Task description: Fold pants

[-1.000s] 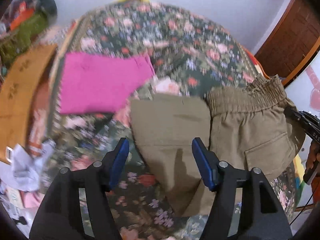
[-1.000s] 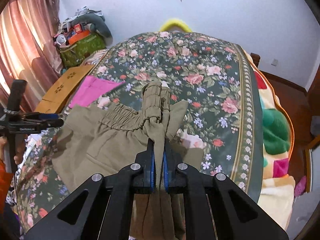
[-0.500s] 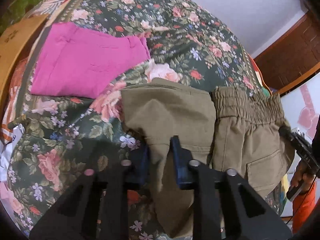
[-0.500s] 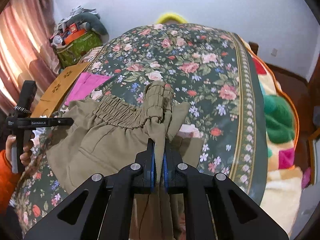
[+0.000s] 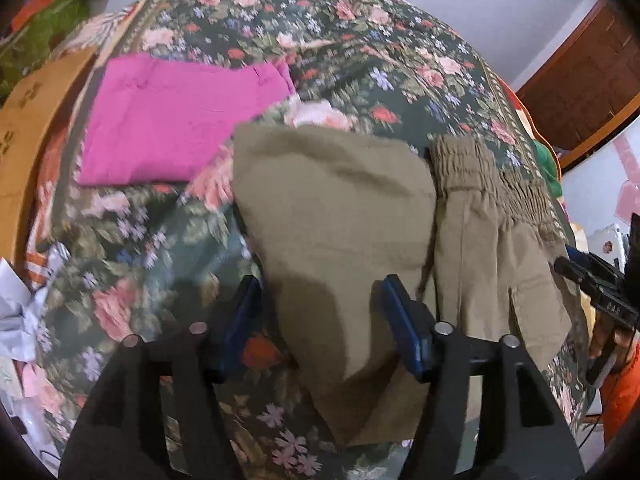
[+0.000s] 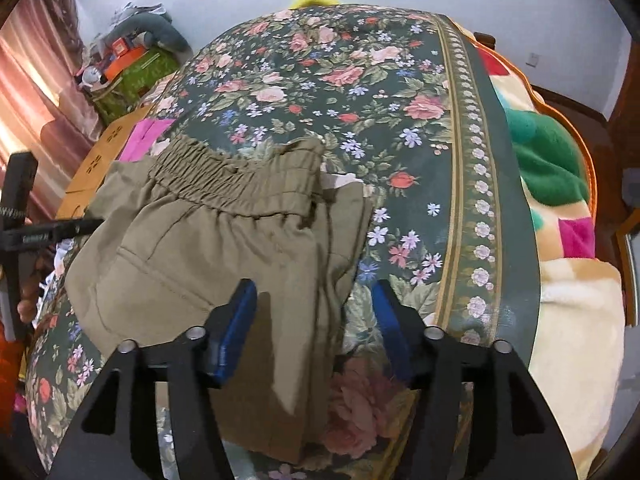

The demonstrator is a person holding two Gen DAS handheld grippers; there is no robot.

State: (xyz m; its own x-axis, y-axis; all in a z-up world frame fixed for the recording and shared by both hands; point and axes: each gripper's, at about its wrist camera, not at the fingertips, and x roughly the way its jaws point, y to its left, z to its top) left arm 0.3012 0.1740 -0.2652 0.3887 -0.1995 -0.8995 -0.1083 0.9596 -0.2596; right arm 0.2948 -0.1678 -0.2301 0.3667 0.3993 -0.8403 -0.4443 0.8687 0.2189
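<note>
Right claw [image 6: 314,320] opening, seemingly dropped the khaki pants [image 6: 224,236] it pinched before

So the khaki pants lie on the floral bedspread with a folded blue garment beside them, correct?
Not quite: the folded garment beside the khaki pants is pink, not blue, as the left wrist view shows. The pants do lie on the floral bedspread.

The pants [image 5: 332,208] are plain olive-khaki. The bedspread [image 6: 360,92] is dark green with pink and red roses and small blue flowers. At ten o'clock lies a magenta cloth [image 5: 180,120]. The gripper pads [image 6: 236,328] are blue.
</note>
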